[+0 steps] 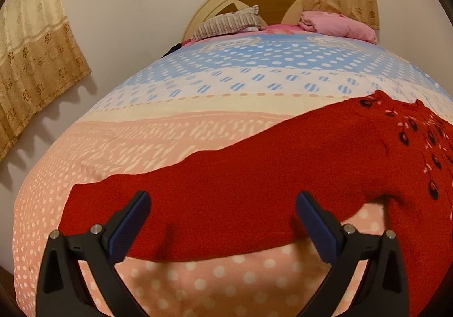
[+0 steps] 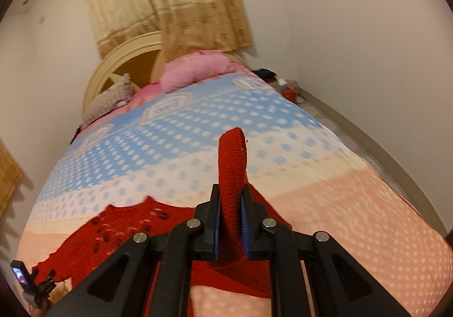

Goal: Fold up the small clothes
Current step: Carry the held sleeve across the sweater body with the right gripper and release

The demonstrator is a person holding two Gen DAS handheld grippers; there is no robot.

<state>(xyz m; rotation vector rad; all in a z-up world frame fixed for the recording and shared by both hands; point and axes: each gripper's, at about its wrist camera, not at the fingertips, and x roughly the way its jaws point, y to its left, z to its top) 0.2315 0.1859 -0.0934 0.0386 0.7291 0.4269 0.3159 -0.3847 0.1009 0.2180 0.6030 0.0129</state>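
Red sweater (image 1: 254,175), sleeve end pinched in right gripper (image 2: 230,220) and lifted; left gripper (image 1: 223,220) wide open, empty, above other sleeve. Body spread flat on quilt (image 1: 198,107). Folding probably barely begun.

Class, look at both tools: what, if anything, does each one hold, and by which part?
The right tool is shut on the red sweater, pinching a sleeve end that sticks up between its fingers. The left tool is open above the sweater, holding nothing.
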